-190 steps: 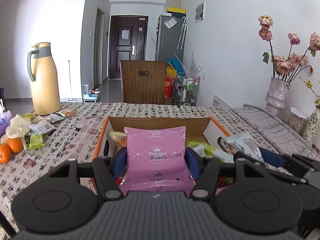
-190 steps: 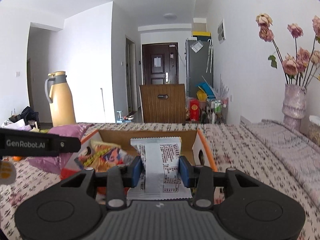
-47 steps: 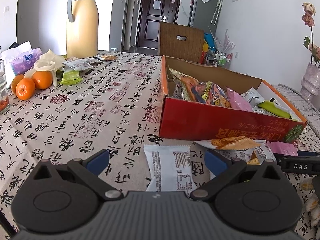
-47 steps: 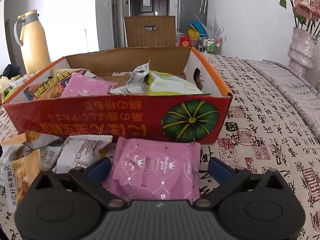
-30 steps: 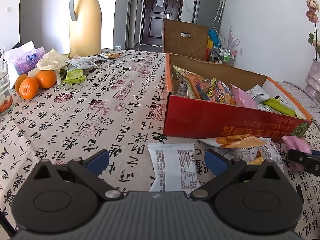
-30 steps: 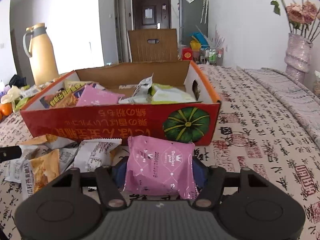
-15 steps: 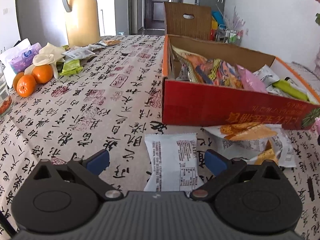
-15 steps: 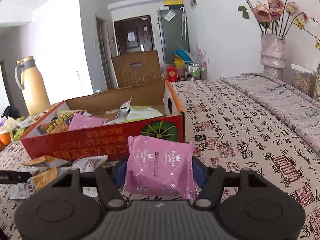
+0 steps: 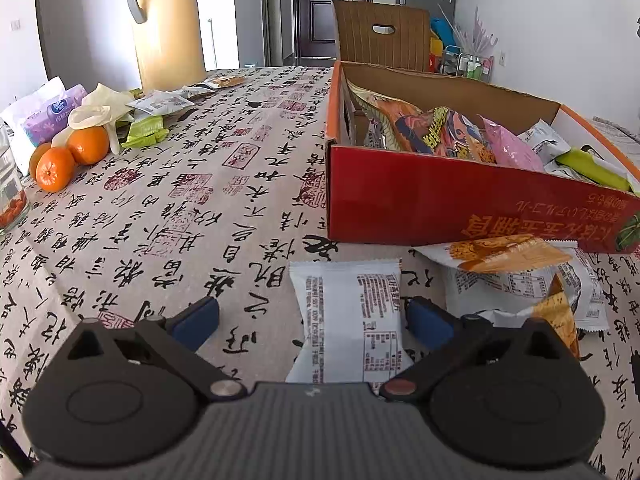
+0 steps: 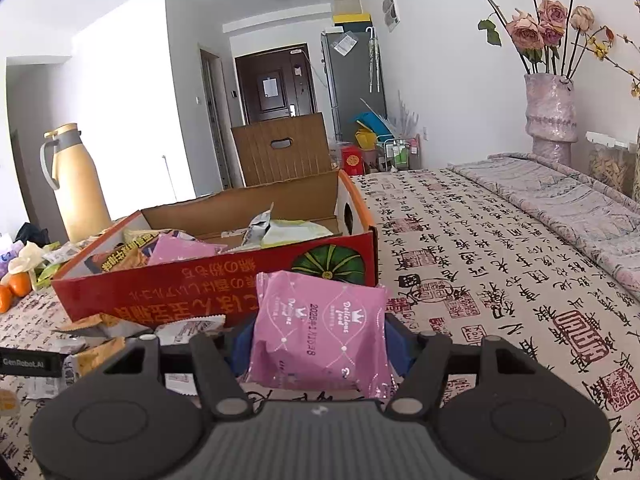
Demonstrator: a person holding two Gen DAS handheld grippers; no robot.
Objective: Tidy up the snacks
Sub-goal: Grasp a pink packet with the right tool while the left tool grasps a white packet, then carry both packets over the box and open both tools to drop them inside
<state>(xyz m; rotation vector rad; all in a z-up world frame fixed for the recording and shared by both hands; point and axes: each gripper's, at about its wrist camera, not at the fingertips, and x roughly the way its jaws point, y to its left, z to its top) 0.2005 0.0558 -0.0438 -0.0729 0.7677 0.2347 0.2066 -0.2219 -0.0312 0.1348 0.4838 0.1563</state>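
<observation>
A red cardboard box (image 9: 440, 208) holding several snack packets stands on the table; it also shows in the right wrist view (image 10: 200, 288). My left gripper (image 9: 312, 320) is open, low over the table, with a white snack packet (image 9: 352, 320) lying flat between its fingers. More loose packets (image 9: 516, 276) lie in front of the box. My right gripper (image 10: 320, 340) is shut on a pink snack packet (image 10: 320, 324), held above the table in front of the box's right end.
A yellow thermos jug (image 9: 168, 20), oranges (image 9: 68, 156), a tissue pack (image 9: 52, 116) and small packets lie at the far left. A vase of roses (image 10: 552, 116) stands at the right. The left gripper's body (image 10: 28, 362) shows at the left edge of the right wrist view.
My right gripper closed on the pink packet and lifted it off the table. My left gripper stayed open and moved in closer over the white packet.
</observation>
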